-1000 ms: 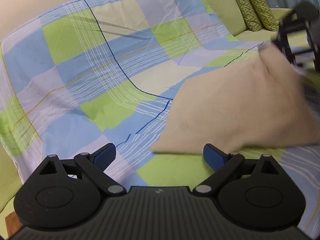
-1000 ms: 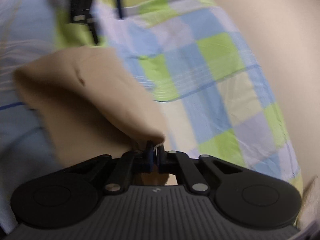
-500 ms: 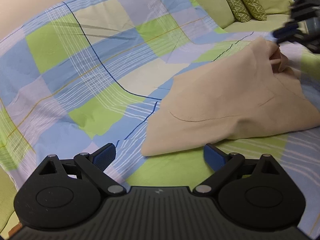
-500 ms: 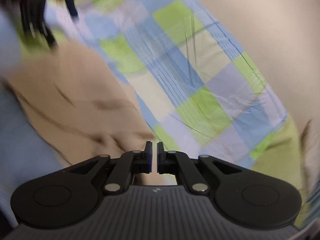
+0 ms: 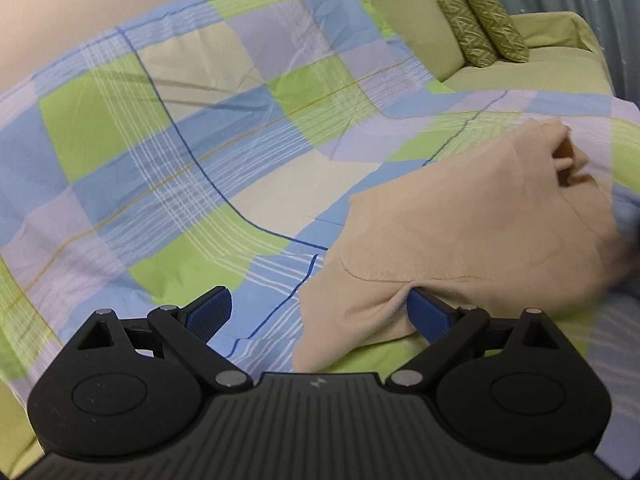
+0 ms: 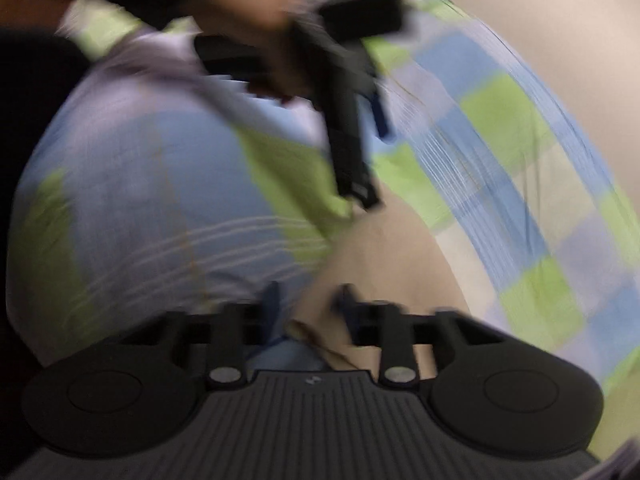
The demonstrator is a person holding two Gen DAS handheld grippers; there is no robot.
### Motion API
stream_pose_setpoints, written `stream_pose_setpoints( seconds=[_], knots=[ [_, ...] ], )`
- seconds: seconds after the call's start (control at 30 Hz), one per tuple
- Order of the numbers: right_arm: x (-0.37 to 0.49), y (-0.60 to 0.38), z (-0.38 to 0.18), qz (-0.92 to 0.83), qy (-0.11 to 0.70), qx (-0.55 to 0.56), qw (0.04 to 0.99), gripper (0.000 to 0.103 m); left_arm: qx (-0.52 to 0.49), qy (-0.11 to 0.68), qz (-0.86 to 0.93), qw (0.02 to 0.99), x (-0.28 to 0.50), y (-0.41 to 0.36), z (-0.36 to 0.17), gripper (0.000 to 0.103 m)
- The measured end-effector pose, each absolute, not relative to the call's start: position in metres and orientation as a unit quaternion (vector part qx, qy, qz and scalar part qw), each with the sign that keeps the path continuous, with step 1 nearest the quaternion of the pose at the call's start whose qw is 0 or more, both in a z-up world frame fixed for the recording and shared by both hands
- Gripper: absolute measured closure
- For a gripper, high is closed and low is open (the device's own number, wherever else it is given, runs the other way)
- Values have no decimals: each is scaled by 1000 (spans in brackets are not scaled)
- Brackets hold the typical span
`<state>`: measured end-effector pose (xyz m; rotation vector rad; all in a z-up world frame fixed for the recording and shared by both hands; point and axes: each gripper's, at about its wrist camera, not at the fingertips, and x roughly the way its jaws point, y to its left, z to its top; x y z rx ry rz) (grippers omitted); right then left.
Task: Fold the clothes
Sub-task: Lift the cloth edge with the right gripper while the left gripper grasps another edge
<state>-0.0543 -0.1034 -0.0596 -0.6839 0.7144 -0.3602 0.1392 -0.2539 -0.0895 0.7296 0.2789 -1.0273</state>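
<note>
A beige garment (image 5: 460,232) lies loosely bunched on the checked bedsheet (image 5: 200,160), at the right of the left wrist view. My left gripper (image 5: 318,312) is open and low over the bed. The garment's near corner sits between its blue fingers, and the right pad (image 5: 426,314) is tucked under a fold. In the blurred right wrist view my right gripper (image 6: 308,300) is open just above the garment (image 6: 384,252), with a beige edge showing below the gap. Nothing is pinched.
A person's hand (image 6: 276,52) holds the left gripper's black body (image 6: 348,140) above the sheet. Two patterned green pillows (image 5: 480,28) and a green cushion (image 5: 540,68) lie at the far right, with a curtain (image 5: 608,8) behind. A plain wall borders the bed.
My right gripper was shut on the garment's edge and has opened and let it go; the cloth now rests on the bed. My left gripper has moved onto the garment's near corner.
</note>
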Motion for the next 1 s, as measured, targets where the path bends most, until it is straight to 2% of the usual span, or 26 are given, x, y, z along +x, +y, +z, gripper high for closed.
stream_pose_setpoints(
  seconds=[0.07,0.13,0.23,0.3,0.53,0.63,0.8,0.9,0.97,1.0],
  knots=[
    [-63,-133,-34,-205,315,-223,899,103,350,125,-489,789,135,-251,-90,7],
    [-82,-178,-10,-238,277,-67,929,103,360,119,-499,779,130,-249,-91,7],
    [-103,-228,4,-272,232,70,931,103,374,111,-514,764,123,-245,-93,11],
    [-106,-243,5,-287,225,89,927,103,384,92,-525,754,118,-248,-92,14],
    [-124,-273,-4,-309,218,137,916,103,415,13,-556,720,98,-264,-88,40],
    [-124,-284,-8,-305,213,154,915,103,397,27,-574,716,103,-272,-79,44],
    [-122,-283,-13,-299,215,151,917,103,345,68,-607,712,123,-289,-69,42],
    [-124,-281,-16,-295,216,151,918,102,313,92,-626,708,135,-300,-63,44],
    [-126,-279,-16,-296,217,145,919,101,292,109,-637,705,143,-306,-59,61],
    [-127,-278,-15,-296,218,142,919,101,284,118,-640,704,148,-308,-56,94]
  ],
)
